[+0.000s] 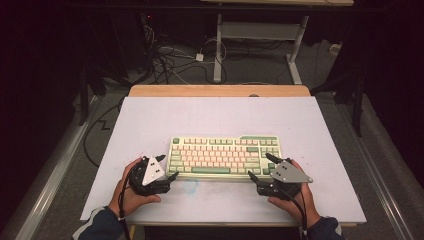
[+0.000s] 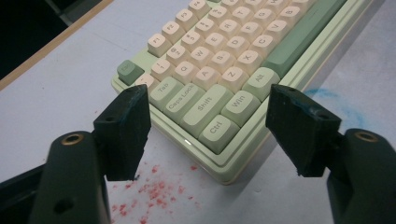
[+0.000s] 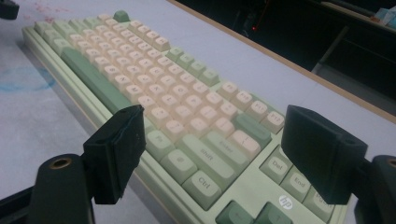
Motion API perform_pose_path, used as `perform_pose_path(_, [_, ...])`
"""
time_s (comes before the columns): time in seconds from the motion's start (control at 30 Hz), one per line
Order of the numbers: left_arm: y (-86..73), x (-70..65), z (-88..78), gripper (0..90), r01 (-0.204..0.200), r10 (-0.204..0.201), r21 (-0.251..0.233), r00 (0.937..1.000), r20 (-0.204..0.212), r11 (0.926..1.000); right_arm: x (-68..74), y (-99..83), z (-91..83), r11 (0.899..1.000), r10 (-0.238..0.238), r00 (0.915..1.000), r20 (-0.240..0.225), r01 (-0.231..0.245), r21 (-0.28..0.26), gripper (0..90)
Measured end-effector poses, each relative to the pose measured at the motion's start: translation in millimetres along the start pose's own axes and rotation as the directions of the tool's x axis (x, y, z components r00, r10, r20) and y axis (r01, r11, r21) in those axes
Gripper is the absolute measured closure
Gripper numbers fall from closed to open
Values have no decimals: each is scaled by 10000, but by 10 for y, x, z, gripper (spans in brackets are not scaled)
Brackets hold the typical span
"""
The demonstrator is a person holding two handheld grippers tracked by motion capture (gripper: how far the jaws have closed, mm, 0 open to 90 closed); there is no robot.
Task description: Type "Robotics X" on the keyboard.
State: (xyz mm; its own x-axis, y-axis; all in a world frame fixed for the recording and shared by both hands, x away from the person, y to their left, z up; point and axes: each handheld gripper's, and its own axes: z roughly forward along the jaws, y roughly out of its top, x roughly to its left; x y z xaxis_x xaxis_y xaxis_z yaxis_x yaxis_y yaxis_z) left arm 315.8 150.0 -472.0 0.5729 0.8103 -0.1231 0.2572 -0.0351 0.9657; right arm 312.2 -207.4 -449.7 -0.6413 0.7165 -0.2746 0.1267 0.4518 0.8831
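A pale green keyboard (image 1: 225, 156) with cream keys lies in the middle of the white table top (image 1: 215, 115). My left gripper (image 1: 168, 166) is at its front left corner, held in a hand. In the left gripper view the left gripper (image 2: 210, 100) is open, its jaws standing either side of the corner by the Ctrl key of the keyboard (image 2: 219, 60); no pad presses on it. My right gripper (image 1: 259, 166) is at the front right corner. The right gripper (image 3: 215, 121) is open too, jaws wide above that end of the keyboard (image 3: 154, 88).
Red specks (image 2: 149, 191) dot the table by the left corner, and a blue smear (image 1: 191, 186) lies in front of the keyboard. A wooden strip (image 1: 220, 90) edges the far side. Cables (image 1: 165, 60) and a desk's legs (image 1: 218, 50) stand on the floor beyond.
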Motion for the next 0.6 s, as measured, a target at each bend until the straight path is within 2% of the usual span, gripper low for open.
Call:
perform_pose_path(0.07, [15, -2, 14, 389, -17, 17, 104, 10000, -17, 9999, 15, -20, -13, 10000, -28, 10000, -49, 28, 35, 228])
perform_pose_path(0.17, [63, -11, 22, 534, -11, 3, 252, 9995, 323, 9997, 28, -32, -20, 9999, -112, 9999, -54, 113, 106, 229])
perform_pose_path(0.2, [88, -13, 29, 608, 24, -37, 302, 9991, 424, 9995, 31, -32, -18, 9998, -142, 9999, -55, 143, 118, 229])
perform_pose_path(0.33, [203, -49, 94, 802, 264, -297, 412, 9963, 807, 9988, 33, -36, -1, 9997, -161, 9998, -89, 163, 155, 230])
perform_pose_path(0.43, [258, -94, 176, 869, 375, -425, 501, 9938, 1031, 9980, 37, -43, 14, 9996, -154, 9998, -143, 157, 239, 235])
perform_pose_path(0.6, [313, -175, 314, 871, 445, -524, 644, 9905, 1271, 9969, 50, -45, 18, 9993, -184, 9996, -195, 190, 320, 235])
